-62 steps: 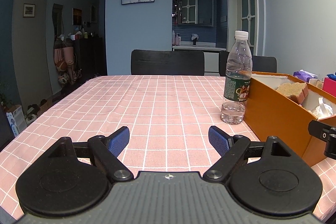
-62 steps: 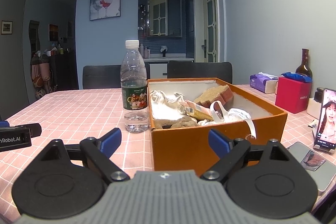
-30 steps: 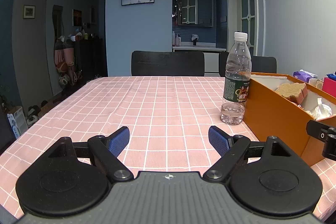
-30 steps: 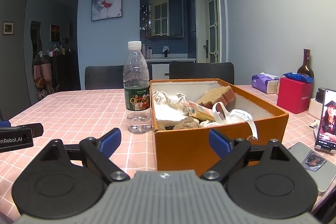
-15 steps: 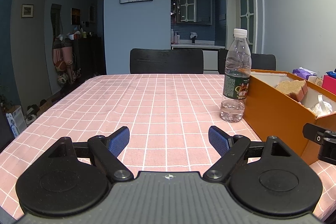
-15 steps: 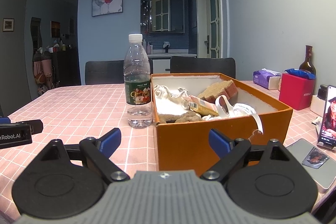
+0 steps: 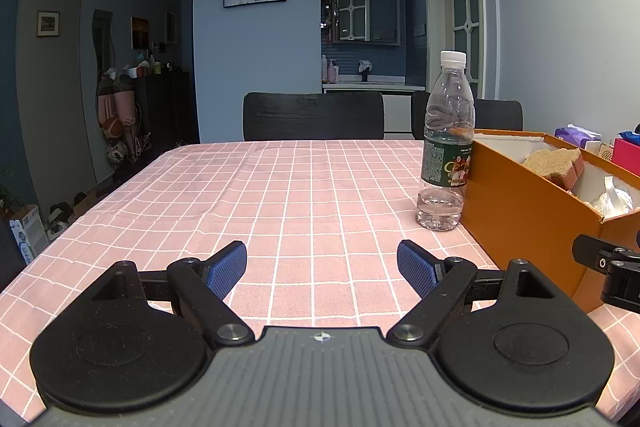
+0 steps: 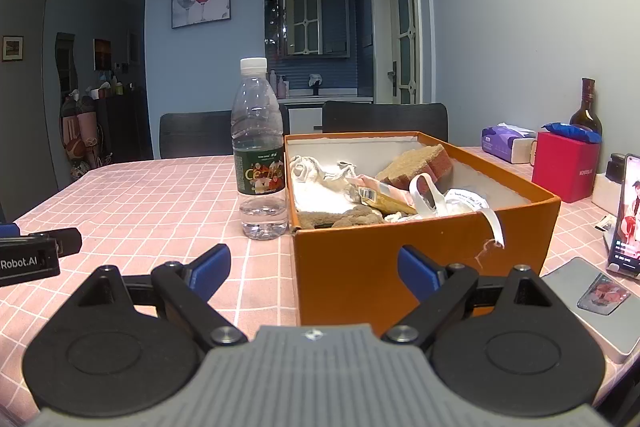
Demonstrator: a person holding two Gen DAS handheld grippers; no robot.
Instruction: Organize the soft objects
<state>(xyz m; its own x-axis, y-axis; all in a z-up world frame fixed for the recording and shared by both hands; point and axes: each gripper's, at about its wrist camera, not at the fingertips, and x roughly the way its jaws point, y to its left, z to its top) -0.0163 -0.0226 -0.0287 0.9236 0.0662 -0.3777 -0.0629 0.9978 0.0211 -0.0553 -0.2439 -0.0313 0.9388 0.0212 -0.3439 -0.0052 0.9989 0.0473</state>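
Note:
An orange box stands on the pink checked tablecloth. It holds soft things: a sponge, a white cloth, a brown rag, a packet and white ribbon. My right gripper is open and empty, just in front of the box's near wall. My left gripper is open and empty over bare cloth, left of the box; the sponge shows inside it.
A water bottle stands against the box's left side and also shows in the left wrist view. A red box, tissue pack, dark bottle and phones sit to the right. Chairs stand at the far edge.
Both grippers have risen and drifted slightly, so the box and bottle sit a little lower in view. Both stay open and empty.

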